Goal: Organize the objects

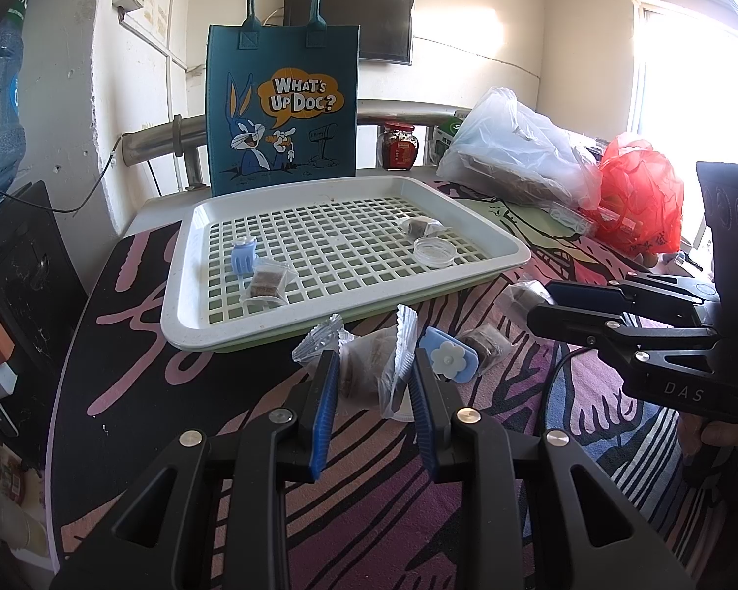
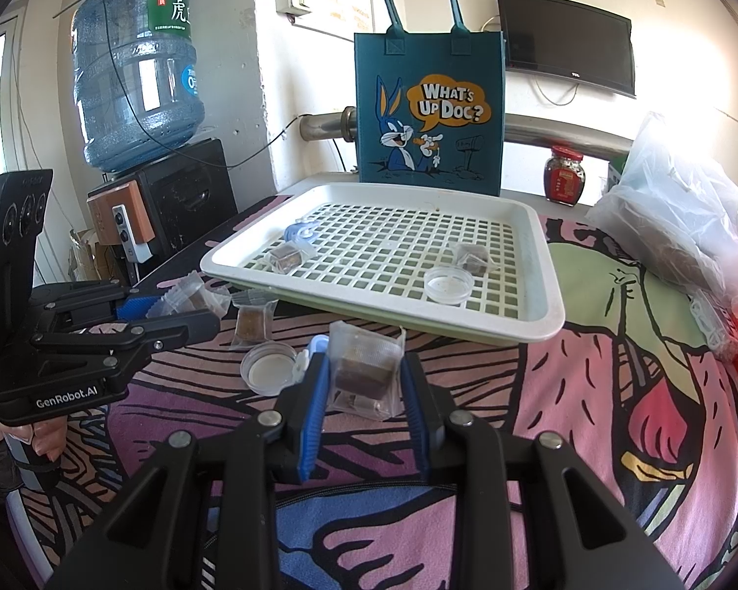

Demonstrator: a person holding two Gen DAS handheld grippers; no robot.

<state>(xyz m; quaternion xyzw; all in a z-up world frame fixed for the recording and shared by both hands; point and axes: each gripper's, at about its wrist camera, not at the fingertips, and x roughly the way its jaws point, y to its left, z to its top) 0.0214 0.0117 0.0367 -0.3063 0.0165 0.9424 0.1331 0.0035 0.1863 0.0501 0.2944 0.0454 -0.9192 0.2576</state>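
Note:
My left gripper (image 1: 371, 361) is shut on a clear-wrapped brown snack (image 1: 364, 368) just above the patterned cloth, in front of the white grid tray (image 1: 187, 295). My right gripper (image 2: 364, 366) is shut on another wrapped brown snack (image 2: 364, 373), also near the tray's (image 2: 546, 265) front edge. In the tray lie a blue clip (image 1: 243, 255), two wrapped snacks (image 1: 265, 285) (image 1: 420, 226) and a clear round dish (image 1: 433, 250). Loose on the cloth are a blue flower clip (image 1: 447, 356), a wrapped snack (image 2: 253, 322) and a second round dish (image 2: 268, 368).
A teal cartoon tote bag (image 1: 283, 108) stands upright behind the tray. A red-lidded jar (image 1: 397, 145), a clear plastic bag (image 1: 516, 147) and a red bag (image 1: 634, 187) crowd the back right. A water bottle (image 2: 133, 69) stands on a dispenser at the left.

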